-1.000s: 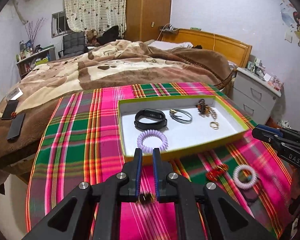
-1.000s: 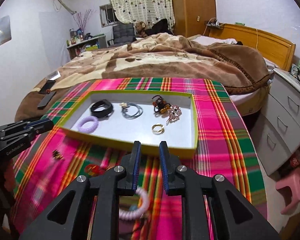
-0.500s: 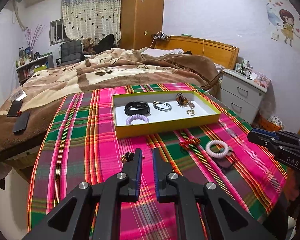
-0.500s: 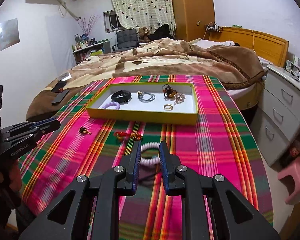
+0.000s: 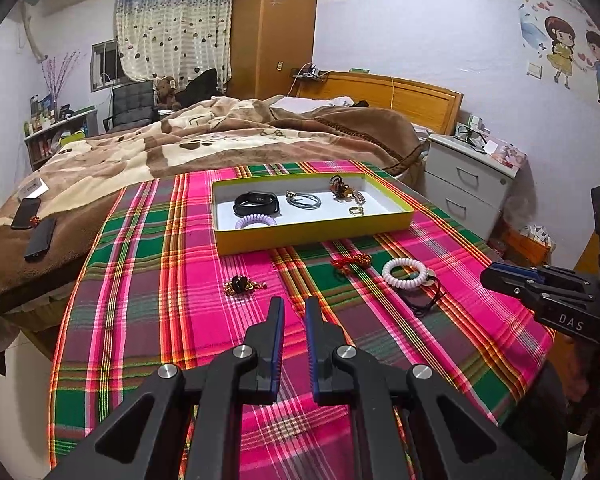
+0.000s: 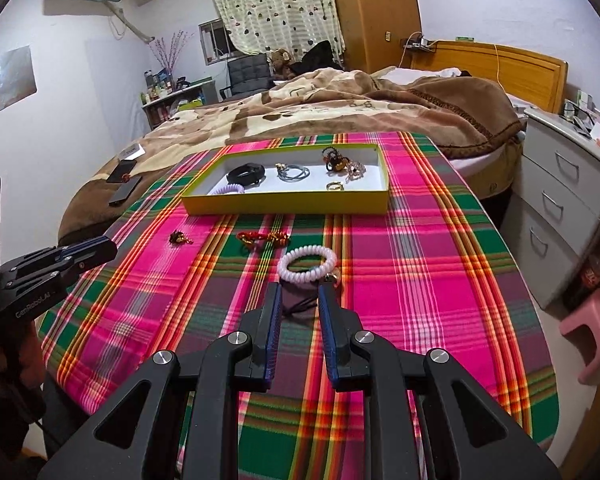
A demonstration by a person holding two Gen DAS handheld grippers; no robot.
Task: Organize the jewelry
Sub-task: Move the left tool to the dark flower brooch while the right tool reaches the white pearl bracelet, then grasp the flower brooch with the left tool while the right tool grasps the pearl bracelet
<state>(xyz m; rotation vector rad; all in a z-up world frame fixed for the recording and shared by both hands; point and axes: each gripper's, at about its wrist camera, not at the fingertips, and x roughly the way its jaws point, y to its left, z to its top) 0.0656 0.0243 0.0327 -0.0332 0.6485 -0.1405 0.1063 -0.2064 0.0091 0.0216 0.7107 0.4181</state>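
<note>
- Left gripper [image 5: 294,307], black with blue-edged fingers: lower centre of the left wrist view, above the pink, green and orange plaid tablecloth [image 5: 148,280]; jaws parted by a narrow gap, holding nothing.
- Right gripper [image 6: 299,293], same make: lower centre of the right wrist view; jaws somewhat wider apart, holding nothing, tips just short of the white coil band.
- Shallow yellow-green cardboard tray with white floor [image 5: 312,234]: centre of frame, on the tablecloth.
- Tray contents, left to right: black wristband [image 5: 257,202]; lilac spiral hair tie [image 5: 256,221], near the front wall; grey cord bracelet [image 5: 303,199]; dark beaded cluster with gold chain [image 5: 342,190]; small gold ring [image 5: 356,211].
- Small black-and-gold ornament [image 5: 241,285]: loose on the cloth, in front of the tray, just beyond the left gripper's tips.
- Red knotted cord bracelet [image 5: 351,261]: on the cloth, right of centre, near the tray's front wall.
- White spiral hair tie [image 6: 307,264]: centre of the right wrist view, beside the red bracelet.
- Black cord with small pendant [image 5: 428,298]: touching the white tie, partly under it.
- Bed with brown blanket [image 5: 220,140]: upper half of frame, behind the table.
- White drawer unit [image 6: 564,200]: right edge of frame.
</note>
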